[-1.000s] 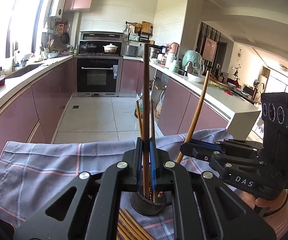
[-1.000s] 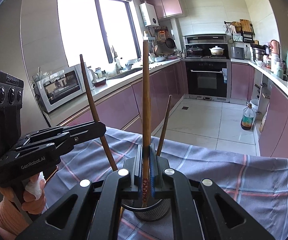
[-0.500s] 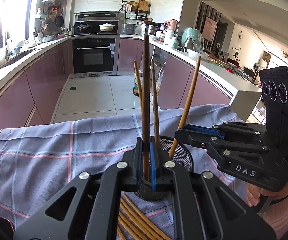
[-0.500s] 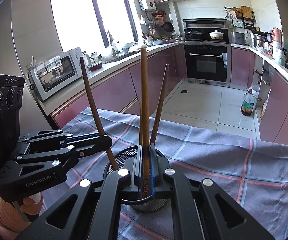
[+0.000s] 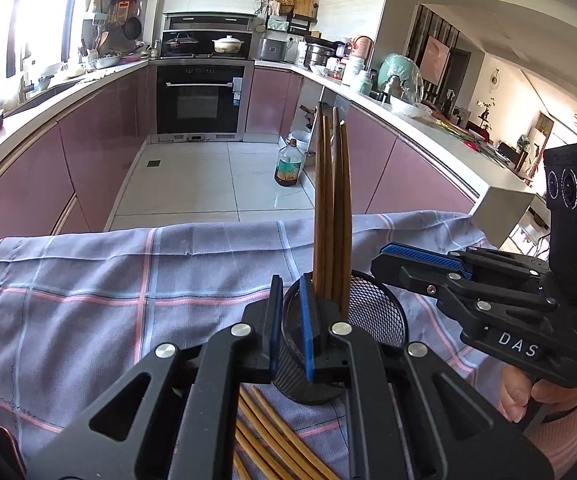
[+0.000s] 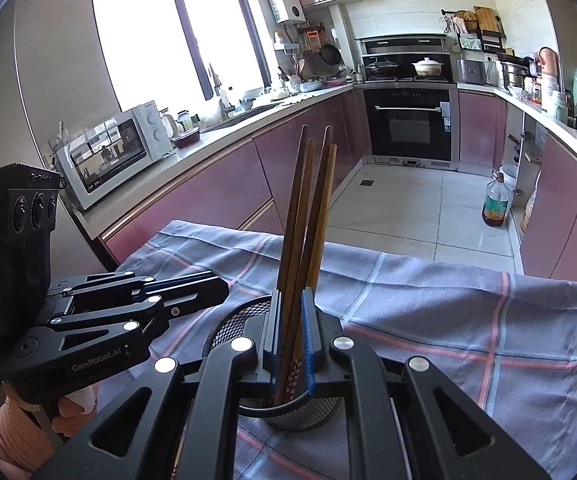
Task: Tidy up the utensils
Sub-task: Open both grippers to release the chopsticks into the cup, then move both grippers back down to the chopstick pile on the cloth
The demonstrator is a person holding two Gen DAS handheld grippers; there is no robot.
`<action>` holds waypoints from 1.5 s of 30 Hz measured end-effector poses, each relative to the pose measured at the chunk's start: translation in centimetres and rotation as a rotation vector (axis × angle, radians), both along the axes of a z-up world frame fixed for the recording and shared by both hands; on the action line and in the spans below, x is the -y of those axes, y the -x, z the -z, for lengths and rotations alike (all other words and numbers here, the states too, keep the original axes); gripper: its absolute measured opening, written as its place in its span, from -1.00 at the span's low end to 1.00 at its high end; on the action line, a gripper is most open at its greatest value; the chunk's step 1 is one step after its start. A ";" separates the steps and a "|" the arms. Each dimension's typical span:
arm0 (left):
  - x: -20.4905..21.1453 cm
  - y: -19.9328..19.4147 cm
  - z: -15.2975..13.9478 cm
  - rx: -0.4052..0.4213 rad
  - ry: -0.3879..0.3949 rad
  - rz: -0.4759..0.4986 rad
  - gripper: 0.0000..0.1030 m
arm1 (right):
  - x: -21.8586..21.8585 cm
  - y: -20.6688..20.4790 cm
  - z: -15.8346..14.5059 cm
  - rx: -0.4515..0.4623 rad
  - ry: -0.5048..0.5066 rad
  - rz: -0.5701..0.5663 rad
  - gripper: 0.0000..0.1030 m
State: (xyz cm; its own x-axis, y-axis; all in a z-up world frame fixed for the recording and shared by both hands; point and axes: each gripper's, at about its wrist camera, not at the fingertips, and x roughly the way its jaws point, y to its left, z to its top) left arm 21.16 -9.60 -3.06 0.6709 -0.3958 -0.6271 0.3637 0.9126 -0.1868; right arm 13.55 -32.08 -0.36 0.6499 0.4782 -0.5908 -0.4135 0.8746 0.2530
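Observation:
A black mesh cup point(image 5: 372, 316) stands on the checked cloth and holds several wooden chopsticks point(image 5: 330, 216) upright. My left gripper point(image 5: 288, 328) is open over the cup's near rim, with nothing between its pads. My right gripper point(image 6: 290, 336) is open a little just above the cup point(image 6: 228, 328); the chopsticks point(image 6: 308, 216) stand loose between its blue pads. In the left wrist view the right gripper point(image 5: 420, 264) sits to the right of the cup. In the right wrist view the left gripper point(image 6: 204, 288) sits to the cup's left.
Several more chopsticks point(image 5: 264, 436) lie on the grey-blue checked cloth point(image 5: 128, 280) in front of the cup. The cloth's far edge drops to a tiled kitchen floor with an oil bottle point(image 6: 496, 204). Pink cabinets and counters line both sides.
Both grippers came down over the cup and opened. The chopstick each one held now stands in the cup with the others.

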 end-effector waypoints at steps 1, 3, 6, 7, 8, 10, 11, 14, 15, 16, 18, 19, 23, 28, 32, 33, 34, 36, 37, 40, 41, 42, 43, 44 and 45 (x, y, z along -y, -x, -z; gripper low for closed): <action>-0.1 0.1 0.0 0.004 0.001 -0.003 -0.83 | 0.0 0.0 -0.1 0.002 -0.002 0.000 -0.82; -0.3 0.5 -0.1 0.017 0.000 -0.010 -0.79 | 0.0 0.3 -0.2 0.007 -0.004 -0.003 -0.76; -0.9 1.5 -0.5 0.037 0.003 -0.022 -0.74 | 0.0 0.6 -0.3 0.017 -0.008 -0.008 -0.70; -1.2 1.7 -0.6 0.044 0.004 -0.027 -0.73 | 0.0 0.8 -0.4 0.020 -0.009 -0.010 -0.70; -1.4 2.1 -0.7 0.052 0.005 -0.030 -0.70 | 0.0 1.0 -0.5 0.023 -0.012 -0.012 -0.67; -1.7 2.8 -0.9 0.068 -0.001 -0.044 -0.60 | 0.0 1.6 -0.7 0.031 -0.023 -0.021 -0.58; -2.0 3.3 -0.9 0.078 -0.002 -0.050 -0.57 | 0.0 1.8 -0.8 0.038 -0.028 -0.026 -0.51; -2.5 4.6 -1.1 0.093 0.004 -0.051 -0.52 | -0.2 3.1 -1.2 0.055 -0.044 -0.050 -0.47; -2.7 5.1 -1.0 0.098 0.005 -0.047 -0.48 | -0.3 3.6 -1.2 0.062 -0.045 -0.057 -0.45; -2.8 5.5 -0.9 0.101 0.004 -0.047 -0.46 | -0.5 4.1 -1.3 0.068 -0.047 -0.068 -0.44; -3.0 6.3 -0.7 0.106 -0.003 -0.047 -0.45 | -0.8 5.1 -1.4 0.075 -0.050 -0.091 -0.37; -3.2 6.7 -0.7 0.109 -0.005 -0.049 -0.43 | -1.0 5.6 -1.4 0.080 -0.047 -0.103 -0.35; -3.6 8.6 -0.4 0.124 -0.017 -0.050 -0.36 | -1.7 7.4 -0.9 0.081 -0.041 -0.147 -0.28; -4.0 10.6 0.4 0.117 -0.034 -0.062 -0.28 | -3.0 8.7 0.9 0.050 0.003 -0.186 -0.24; -4.6 11.8 1.4 0.088 -0.044 -0.075 -0.28 | -3.5 8.9 2.4 0.004 0.018 -0.213 -0.23; -4.7 12.1 1.7 0.080 -0.047 -0.077 -0.27 | -3.6 9.0 2.7 -0.004 0.024 -0.216 -0.22; -4.8 12.2 2.1 0.072 -0.054 -0.082 -0.27 | -3.7 9.0 3.1 -0.017 0.025 -0.221 -0.22; -5.0 12.5 2.9 0.051 -0.061 -0.088 -0.27 | -3.8 9.0 3.7 -0.040 0.035 -0.226 -0.13; -5.2 12.6 3.4 0.036 -0.063 -0.094 -0.27 | -3.9 8.8 4.0 -0.051 0.044 -0.224 -0.13; -5.5 13.0 4.5 0.004 -0.067 -0.104 -0.26 | -4.1 8.8 5.2 -0.085 0.065 -0.223 -0.13; -5.6 13.0 4.8 -0.003 -0.069 -0.106 -0.26 | -4.2 8.7 5.6 -0.097 0.067 -0.222 -0.13; -5.7 13.1 5.1 -0.011 -0.073 -0.108 -0.25 | -4.3 8.7 6.0 -0.108 0.072 -0.219 -0.13; -5.7 13.3 5.3 -0.015 -0.078 -0.111 -0.24 | -4.3 8.7 6.2 -0.116 0.077 -0.216 -0.13; -5.7 13.4 5.6 -0.020 -0.081 -0.113 -0.22 | -4.5 8.7 6.5 -0.122 0.079 -0.216 -0.13; -5.7 13.5 5.9 -0.030 -0.082 -0.112 -0.19 | -4.5 8.8 6.7 -0.127 0.083 -0.216 -0.13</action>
State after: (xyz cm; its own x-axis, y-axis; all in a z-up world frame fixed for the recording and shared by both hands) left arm 7.66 -3.87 -8.95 0.6886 -0.2659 -0.6746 0.2539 0.9599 -0.1191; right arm 4.75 -27.53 -7.08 0.4561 0.5444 -0.7039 -0.5627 0.7893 0.2458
